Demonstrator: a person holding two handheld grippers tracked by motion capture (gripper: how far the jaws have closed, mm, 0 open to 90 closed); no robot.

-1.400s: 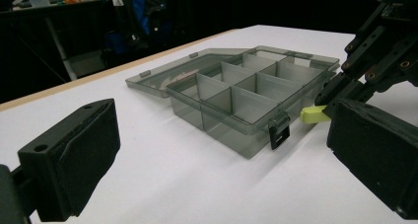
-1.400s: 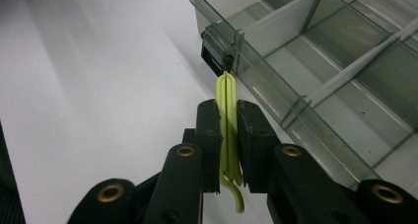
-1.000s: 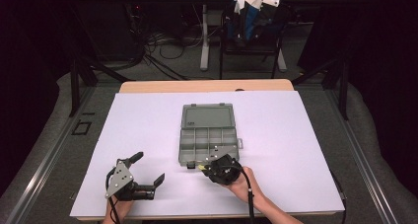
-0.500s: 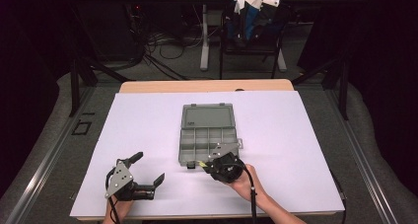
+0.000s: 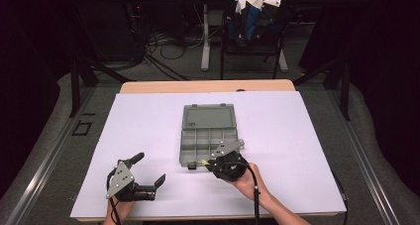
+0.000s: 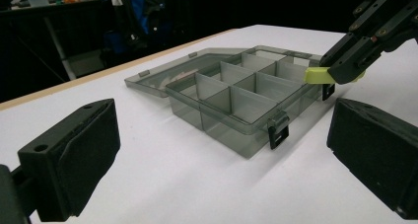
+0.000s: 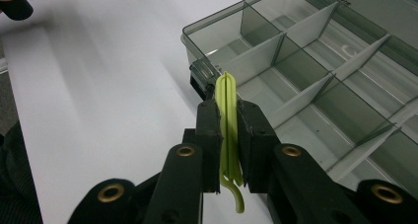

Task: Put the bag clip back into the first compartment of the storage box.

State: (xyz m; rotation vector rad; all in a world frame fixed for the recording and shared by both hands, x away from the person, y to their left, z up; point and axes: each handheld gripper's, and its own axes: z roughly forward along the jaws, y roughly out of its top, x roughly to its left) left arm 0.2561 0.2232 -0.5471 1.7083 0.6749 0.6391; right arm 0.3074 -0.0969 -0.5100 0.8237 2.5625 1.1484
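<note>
Lime-green plastic clip (image 7: 226, 116), thin and ridged, is clamped upright between the jaws of the right gripper (image 7: 226, 135), and we see its tip poised just above the front corner of the organizer box (image 5: 209, 145), beside one of the box's black latches (image 6: 277, 129). From the left gripper view, the same clip (image 6: 317, 75) juts from the right gripper (image 6: 345, 68) at the box's near edge. We find the smoke-grey organizer box lying open near the middle of the white table (image 5: 307, 136), its lid (image 5: 208, 117) folded flat behind it and its divided compartments bare. To the left of the box and nearer the person, the left gripper (image 5: 148, 173) hovers low with its jaws spread wide apart, gripping nothing. A hand (image 5: 247, 181) steadies the right gripper (image 5: 208, 163) at the box's front.
</note>
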